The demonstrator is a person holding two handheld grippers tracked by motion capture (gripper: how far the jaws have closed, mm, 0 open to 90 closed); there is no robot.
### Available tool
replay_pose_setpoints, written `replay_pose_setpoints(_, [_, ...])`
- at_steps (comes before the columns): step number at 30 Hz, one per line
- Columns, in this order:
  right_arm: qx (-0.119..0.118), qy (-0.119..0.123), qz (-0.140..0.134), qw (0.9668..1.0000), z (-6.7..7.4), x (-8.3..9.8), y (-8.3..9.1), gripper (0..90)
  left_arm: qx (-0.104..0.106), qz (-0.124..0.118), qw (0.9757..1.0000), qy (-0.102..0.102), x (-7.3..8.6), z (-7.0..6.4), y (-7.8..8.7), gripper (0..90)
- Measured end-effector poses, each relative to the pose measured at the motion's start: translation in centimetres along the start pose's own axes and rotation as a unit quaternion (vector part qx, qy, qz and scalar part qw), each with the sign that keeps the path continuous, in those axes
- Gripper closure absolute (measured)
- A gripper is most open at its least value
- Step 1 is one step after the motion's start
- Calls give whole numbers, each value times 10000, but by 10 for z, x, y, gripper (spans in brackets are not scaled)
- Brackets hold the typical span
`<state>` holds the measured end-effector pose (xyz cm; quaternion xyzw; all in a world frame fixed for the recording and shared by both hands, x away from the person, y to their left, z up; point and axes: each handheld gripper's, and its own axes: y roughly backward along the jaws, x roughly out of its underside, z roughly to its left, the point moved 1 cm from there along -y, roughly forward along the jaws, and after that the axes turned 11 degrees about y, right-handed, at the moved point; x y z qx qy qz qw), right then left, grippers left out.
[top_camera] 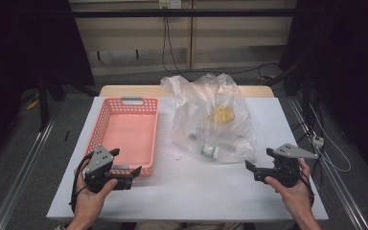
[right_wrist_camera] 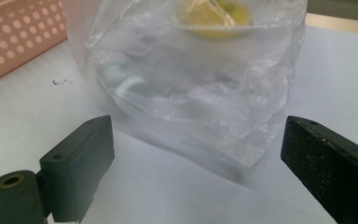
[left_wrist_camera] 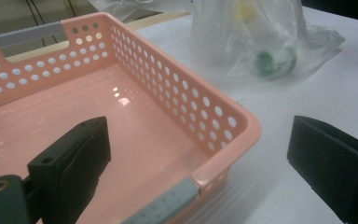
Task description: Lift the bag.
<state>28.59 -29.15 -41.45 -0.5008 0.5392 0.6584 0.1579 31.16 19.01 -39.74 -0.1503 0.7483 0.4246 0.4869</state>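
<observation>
Pink plastic set the scene from the high view: the basket [top_camera: 127, 134] lay empty at ten o'clock on the white table [top_camera: 196, 191], and the clear plastic bag [top_camera: 214, 117], bulging with small items, stood just right of it near centre. The left gripper [top_camera: 126, 168] hovered at the basket's near corner at seven o'clock, jaws spread wide, holding nothing. The right gripper [top_camera: 259, 159] waited at four o'clock, likewise agape and empty.

Over to the left gripper view: its jaws straddled the basket's [left_wrist_camera: 177, 107] corner rim, the bag [left_wrist_camera: 261, 37] well beyond at one o'clock.

Then the right gripper view: wide jaws framed the bag [right_wrist_camera: 191, 93] dead ahead. Best play, I reckoned: pinch a loose fold near the top, not the contents, while the left steadied the bag.
</observation>
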Motion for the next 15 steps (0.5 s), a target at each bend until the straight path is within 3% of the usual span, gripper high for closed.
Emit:
replay_pose_setpoints(7, [46, -67, 23, 10000, 5, 19, -4, 99, -182, -211, 9992, 272, 17, 6, 3, 58])
replay_pose_setpoints(12, [33, -129, -19, 9999, 4, 22, -4, 100, 33, -289, 9991, 323, 24, 8, 9, 48])
replay_pose_setpoints(15, [19, -112, 18, 9999, 4, 22, -6, 100, -51, -321, 9989, 324, 24, 10, 9, 48])
